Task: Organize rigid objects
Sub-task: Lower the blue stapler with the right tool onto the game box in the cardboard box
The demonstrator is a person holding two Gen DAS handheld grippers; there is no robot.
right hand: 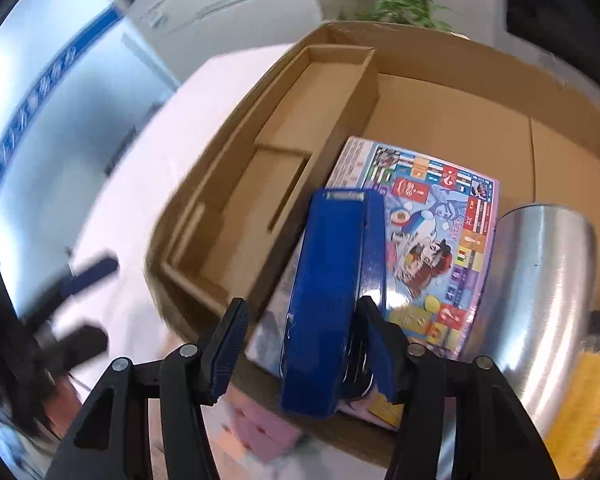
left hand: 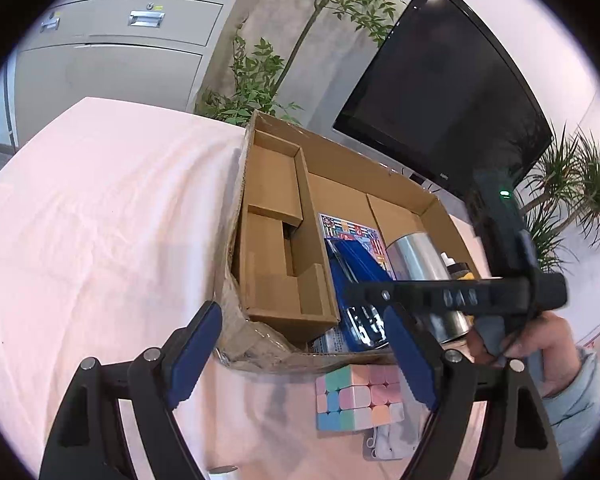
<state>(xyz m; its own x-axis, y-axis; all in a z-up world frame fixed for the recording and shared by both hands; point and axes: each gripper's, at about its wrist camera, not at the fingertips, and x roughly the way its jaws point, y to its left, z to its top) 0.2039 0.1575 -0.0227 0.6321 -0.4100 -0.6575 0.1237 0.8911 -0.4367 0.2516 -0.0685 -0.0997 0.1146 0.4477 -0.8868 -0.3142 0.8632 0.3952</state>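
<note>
An open cardboard box (left hand: 384,172) sits on a pink cloth (left hand: 100,220). Inside lie a blue stapler (left hand: 360,276), a colourful printed box (left hand: 364,236) and a steel cup (left hand: 420,256). A pastel puzzle cube (left hand: 358,402) rests on the cloth in front of the box, between my left gripper's fingers (left hand: 410,360). My left gripper (left hand: 300,356) is open and empty. In the right wrist view my right gripper (right hand: 302,354) is open over the box's near wall (right hand: 300,424), its fingers either side of the blue stapler (right hand: 332,280), which lies on the printed box (right hand: 432,240) beside the steel cup (right hand: 540,304).
A cardboard insert (left hand: 276,240) fills the box's left part. A small grey item (left hand: 384,444) lies below the cube. A black monitor (left hand: 440,92), plants (left hand: 260,76) and grey drawers (left hand: 120,40) stand behind the table. The right gripper and hand (left hand: 540,340) cross the box.
</note>
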